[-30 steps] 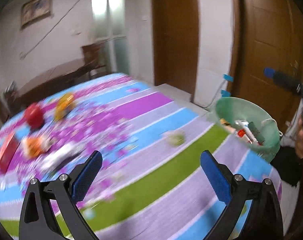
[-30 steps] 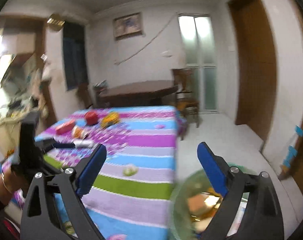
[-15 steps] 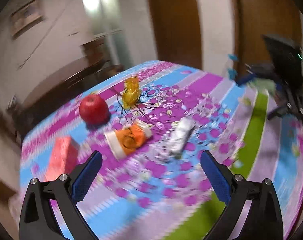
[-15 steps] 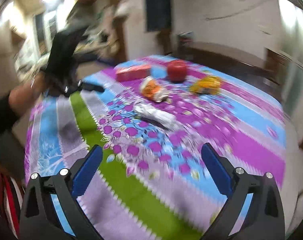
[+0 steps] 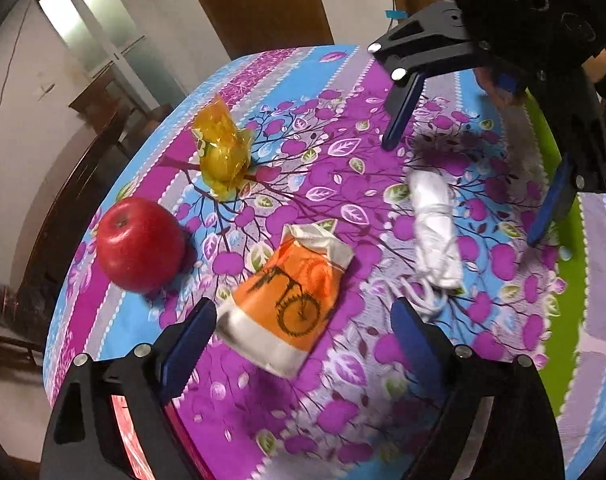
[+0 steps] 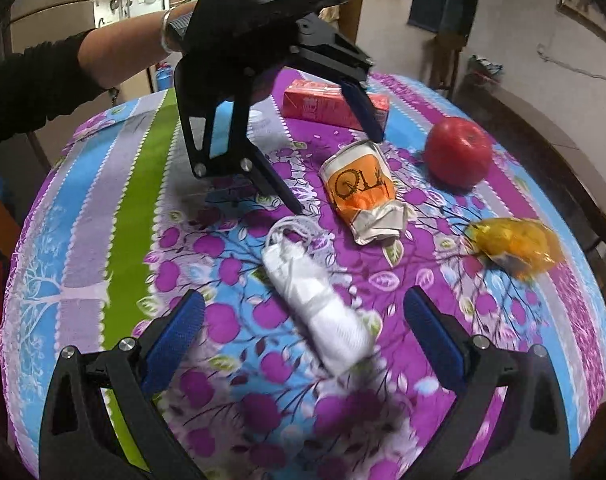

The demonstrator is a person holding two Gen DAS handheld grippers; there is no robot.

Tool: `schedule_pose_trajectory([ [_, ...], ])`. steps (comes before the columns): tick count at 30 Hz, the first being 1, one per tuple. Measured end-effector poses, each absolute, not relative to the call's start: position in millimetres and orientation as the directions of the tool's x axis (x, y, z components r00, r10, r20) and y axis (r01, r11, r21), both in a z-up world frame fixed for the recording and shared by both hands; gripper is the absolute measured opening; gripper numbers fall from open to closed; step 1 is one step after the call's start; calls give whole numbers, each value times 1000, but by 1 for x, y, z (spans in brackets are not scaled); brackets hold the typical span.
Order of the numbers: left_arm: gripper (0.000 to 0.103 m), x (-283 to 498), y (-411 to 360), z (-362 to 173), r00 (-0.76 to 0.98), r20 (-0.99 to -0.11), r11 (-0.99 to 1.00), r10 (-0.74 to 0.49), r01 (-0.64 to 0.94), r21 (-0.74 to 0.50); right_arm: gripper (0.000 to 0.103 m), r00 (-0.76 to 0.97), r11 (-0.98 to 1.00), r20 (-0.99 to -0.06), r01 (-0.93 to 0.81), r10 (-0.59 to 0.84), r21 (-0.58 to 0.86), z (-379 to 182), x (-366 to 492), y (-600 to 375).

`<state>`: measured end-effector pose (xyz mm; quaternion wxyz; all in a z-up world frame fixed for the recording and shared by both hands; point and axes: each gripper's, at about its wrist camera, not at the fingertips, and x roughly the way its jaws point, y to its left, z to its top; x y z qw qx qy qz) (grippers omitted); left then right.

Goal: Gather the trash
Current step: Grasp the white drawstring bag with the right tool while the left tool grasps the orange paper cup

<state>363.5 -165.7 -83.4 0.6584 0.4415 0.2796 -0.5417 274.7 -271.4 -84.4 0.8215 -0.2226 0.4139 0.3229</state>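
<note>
Purple flowered tablecloth [image 5: 343, 168] with trash under 2 grippers.

Left gripper [image 5: 303, 320] hangs over the crushed orange paper cup [image 5: 291, 300], its jaws closing with the cup between the pads, not pressed. Right gripper [image 6: 303, 328] stands wide over the white wad with a cord [image 6: 319, 300], apart from it. Red apple [image 5: 141, 245], yellow wrapper [image 5: 223, 152] and red carton [image 6: 315, 104] lie nearby on the cloth.

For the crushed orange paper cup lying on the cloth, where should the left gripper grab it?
Across the crushed orange cup's flattened middle, from above. It lies on its side between the left gripper's closing fingers, nothing yet pinched; its body is narrower than their gap.
</note>
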Motion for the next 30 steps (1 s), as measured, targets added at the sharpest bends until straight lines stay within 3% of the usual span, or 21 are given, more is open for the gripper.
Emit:
schedule_pose_trajectory([
  [4,79,368,-173,-90,217,-859,-15,-464,967,253,71,370,670,-861,-741,349,-47,-99,288,-267],
  [8,75,372,-175,-96,219,-861,-21,-459,966,258,60,348,667,-871,-744,348,-31,-109,290,-264],
  [9,70,371,-176,-98,231,-858,-19,-458,963,269,40,363,685,-862,-728,354,-26,-107,289,-266],
  [10,60,370,-175,-99,237,-853,-10,-465,962,273,35,369,696,-857,-718,359,-17,-106,292,-266],
  [14,53,363,-173,-99,272,-835,45,-479,957,286,23,405,740,-844,-673,351,-16,-106,277,-267],
  [18,44,351,-158,-90,305,-808,151,-504,952,265,23,454,778,-814,-629,362,-5,-95,240,-268],
  [24,43,303,-120,-67,362,-748,294,-557,928,230,23,541,857,-768,-516,343,19,-74,170,-266],
  [30,43,245,-109,-50,457,-750,507,-478,841,190,23,638,947,-706,-273,308,167,-59,106,-282],
])
